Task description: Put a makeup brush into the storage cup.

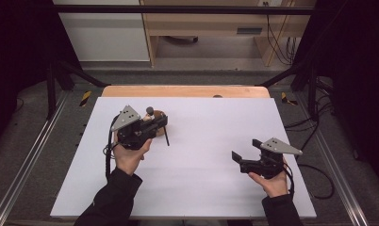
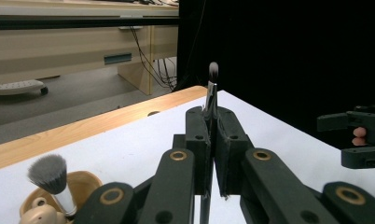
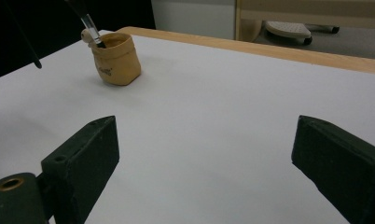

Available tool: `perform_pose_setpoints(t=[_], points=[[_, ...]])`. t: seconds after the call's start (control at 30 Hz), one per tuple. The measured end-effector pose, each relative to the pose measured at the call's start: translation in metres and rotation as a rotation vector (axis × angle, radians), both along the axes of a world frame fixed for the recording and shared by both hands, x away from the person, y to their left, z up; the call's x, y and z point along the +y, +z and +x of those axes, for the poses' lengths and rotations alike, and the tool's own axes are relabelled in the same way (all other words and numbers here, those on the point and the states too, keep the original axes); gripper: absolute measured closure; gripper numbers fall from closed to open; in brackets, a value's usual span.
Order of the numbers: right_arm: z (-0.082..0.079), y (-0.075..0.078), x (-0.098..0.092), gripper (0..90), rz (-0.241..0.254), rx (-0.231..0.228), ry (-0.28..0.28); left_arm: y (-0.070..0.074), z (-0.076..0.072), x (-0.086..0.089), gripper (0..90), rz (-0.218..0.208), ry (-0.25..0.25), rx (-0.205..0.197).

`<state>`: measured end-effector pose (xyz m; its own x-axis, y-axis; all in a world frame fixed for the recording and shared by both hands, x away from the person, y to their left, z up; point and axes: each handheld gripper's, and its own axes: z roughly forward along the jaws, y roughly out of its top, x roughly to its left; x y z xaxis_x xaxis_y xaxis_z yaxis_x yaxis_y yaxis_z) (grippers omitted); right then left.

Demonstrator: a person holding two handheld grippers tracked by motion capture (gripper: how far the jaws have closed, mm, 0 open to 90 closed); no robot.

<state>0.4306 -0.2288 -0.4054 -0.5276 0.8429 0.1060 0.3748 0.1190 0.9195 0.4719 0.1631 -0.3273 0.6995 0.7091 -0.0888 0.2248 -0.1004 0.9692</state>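
Note:
My left gripper (image 1: pixel 163 123) is shut on a thin black makeup brush (image 1: pixel 167 136), which hangs with its handle pointing down at the white board. In the left gripper view the jaws (image 2: pixel 212 140) pinch the brush's silver ferrule, and its small dark head (image 2: pixel 213 70) sticks up above them. Right behind this gripper stands a tan holder cup (image 1: pixel 159 113) with a larger grey-headed brush (image 2: pixel 48 172) in it. My right gripper (image 1: pixel 245 149) is open and empty low over the board at the right, pointing left toward the cup (image 3: pixel 116 60).
The white board (image 1: pixel 201 183) covers a wooden table whose far edge (image 1: pixel 187 91) shows beyond it. Metal frame rails run along both sides (image 1: pixel 32 155). Past the table are wooden furniture and cables (image 1: pixel 272 37) on the floor.

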Motion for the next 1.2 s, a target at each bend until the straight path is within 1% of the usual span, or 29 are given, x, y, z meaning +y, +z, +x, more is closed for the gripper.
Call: perform_pose_setpoints(t=[0.23, 0.3, 0.53, 0.63, 0.7, 0.77, 0.83, 0.97, 1.1, 1.2], points=[[-0.004, 0.001, -0.01, 7.3, 0.01, -0.015, -0.006, 0.002, 0.007, 0.004, 84.8, -0.005, 0.016, 0.003], [-0.005, 0.0, -0.012, 7.1, 0.007, -0.021, -0.006, 0.002, 0.009, 0.005, 84.8, -0.008, 0.023, 0.001], [-0.007, -0.003, -0.015, 6.6, -0.001, -0.018, 0.008, 0.006, 0.017, 0.007, 84.8, -0.011, 0.037, -0.002], [-0.007, -0.004, -0.015, 6.5, -0.003, -0.015, 0.003, 0.008, 0.021, 0.007, 84.8, -0.004, 0.039, -0.006], [-0.007, -0.004, -0.016, 6.5, -0.002, -0.014, 0.005, 0.008, 0.024, 0.006, 84.8, -0.007, 0.045, -0.009], [-0.007, -0.004, -0.016, 6.4, -0.005, -0.012, 0.001, 0.009, 0.027, 0.006, 84.8, 0.0, 0.048, -0.008], [-0.007, -0.004, -0.016, 6.4, -0.003, -0.011, 0.0, 0.009, 0.03, 0.006, 84.8, -0.003, 0.054, -0.011], [-0.008, -0.004, -0.016, 6.3, -0.005, -0.012, -0.003, 0.009, 0.037, 0.006, 84.8, 0.004, 0.071, -0.013], [-0.008, -0.003, -0.016, 6.2, -0.003, -0.013, -0.007, 0.007, 0.044, 0.006, 84.8, 0.022, 0.092, -0.014], [-0.008, -0.003, -0.016, 6.2, -0.003, -0.013, -0.011, 0.004, 0.049, 0.006, 84.8, 0.025, 0.107, -0.019]])
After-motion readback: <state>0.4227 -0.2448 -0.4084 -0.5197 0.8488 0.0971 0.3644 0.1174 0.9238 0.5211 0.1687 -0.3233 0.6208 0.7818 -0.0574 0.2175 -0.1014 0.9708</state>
